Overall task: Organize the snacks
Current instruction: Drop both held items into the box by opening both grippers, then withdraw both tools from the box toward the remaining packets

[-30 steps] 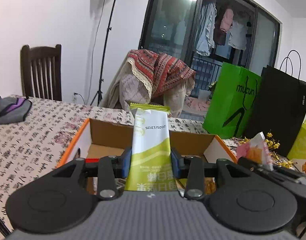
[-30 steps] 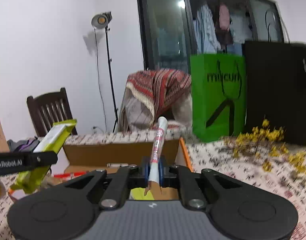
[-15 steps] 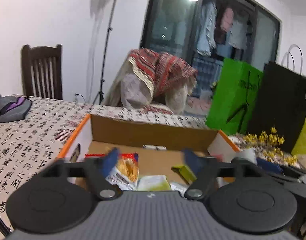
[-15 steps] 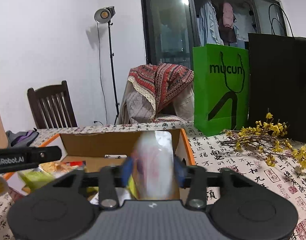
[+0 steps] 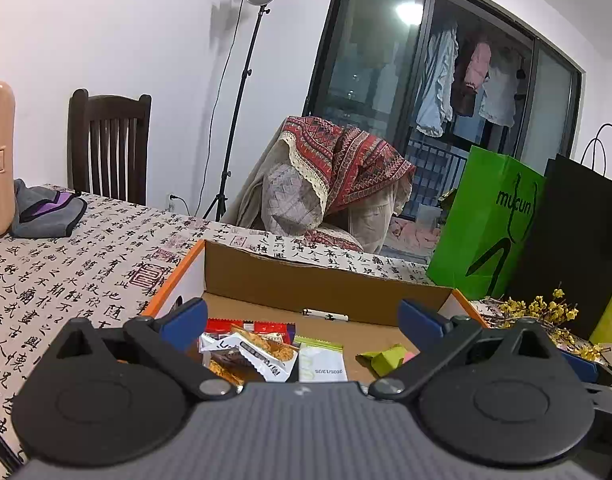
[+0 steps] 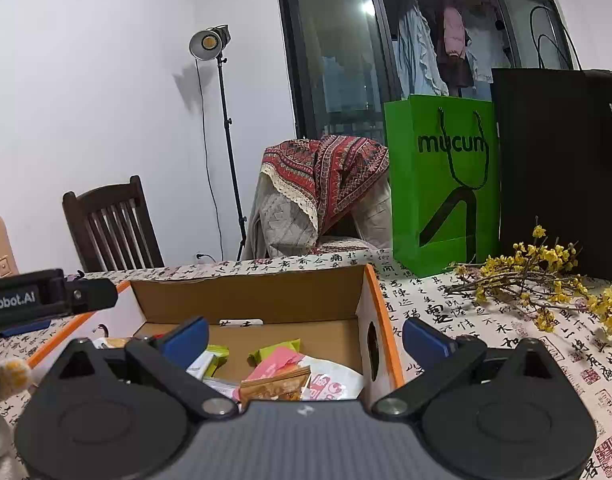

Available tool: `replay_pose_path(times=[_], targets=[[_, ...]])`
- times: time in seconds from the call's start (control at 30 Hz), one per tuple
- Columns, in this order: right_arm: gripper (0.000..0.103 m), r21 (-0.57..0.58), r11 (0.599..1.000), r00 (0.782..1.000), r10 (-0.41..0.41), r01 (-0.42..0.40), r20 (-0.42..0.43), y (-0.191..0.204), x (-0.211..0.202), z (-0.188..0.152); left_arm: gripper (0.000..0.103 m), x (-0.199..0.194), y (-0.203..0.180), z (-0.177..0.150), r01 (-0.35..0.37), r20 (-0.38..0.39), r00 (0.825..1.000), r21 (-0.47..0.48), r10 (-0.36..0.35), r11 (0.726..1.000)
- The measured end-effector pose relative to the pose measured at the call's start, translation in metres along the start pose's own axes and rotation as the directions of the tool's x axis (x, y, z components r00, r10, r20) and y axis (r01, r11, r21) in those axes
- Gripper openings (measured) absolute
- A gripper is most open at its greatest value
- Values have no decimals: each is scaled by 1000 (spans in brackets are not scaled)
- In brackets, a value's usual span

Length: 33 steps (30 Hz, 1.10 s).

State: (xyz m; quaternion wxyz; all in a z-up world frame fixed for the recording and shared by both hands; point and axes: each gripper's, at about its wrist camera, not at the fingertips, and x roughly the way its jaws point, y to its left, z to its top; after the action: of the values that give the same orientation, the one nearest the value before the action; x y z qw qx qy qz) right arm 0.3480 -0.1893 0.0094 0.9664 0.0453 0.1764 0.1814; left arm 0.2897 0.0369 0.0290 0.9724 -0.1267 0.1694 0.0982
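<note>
We see our left gripper (image 5: 302, 322) above the cardboard box (image 5: 313, 286), its jaws opening wide with nothing pinched between them. Down in the box lie the snacks: a green-and-white packet (image 5: 321, 362) at 6 o'clock, a cracker bag (image 5: 262, 352) at 7 o'clock, and a crumpled green wrapper (image 5: 381, 360) at 4 o'clock.

Our right gripper (image 6: 304, 338) also hangs over the box, jaws opening wide and holding nothing. Below it sit a pink packet (image 6: 276, 362), a brown snack pack (image 6: 276, 388) and a white bag with red print (image 6: 331, 380), maybe the one we let go.

The box rests on the table with the writing-print cloth (image 6: 445, 312). At 2 o'clock stand a green paper bag (image 6: 441, 184) and a black bag (image 6: 561, 168), with yellow flower twigs (image 6: 537, 276) just in front.
</note>
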Motion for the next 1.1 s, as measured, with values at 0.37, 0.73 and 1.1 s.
replay_pose_path(times=[0.37, 0.73, 1.1], targets=[[103, -19, 1000, 999, 9, -9, 31, 4, -18, 12, 103, -17, -2, 12, 17, 3, 1000, -23, -17, 1000], [103, -56, 998, 1000, 21, -21, -2, 10, -66, 21, 103, -61, 1, 19, -7, -23, 1000, 39, 8, 999], [103, -52, 999, 998, 4, -7, -58, -6, -112, -4, 103, -105, 19, 0, -1, -80, 997, 75, 7, 997]])
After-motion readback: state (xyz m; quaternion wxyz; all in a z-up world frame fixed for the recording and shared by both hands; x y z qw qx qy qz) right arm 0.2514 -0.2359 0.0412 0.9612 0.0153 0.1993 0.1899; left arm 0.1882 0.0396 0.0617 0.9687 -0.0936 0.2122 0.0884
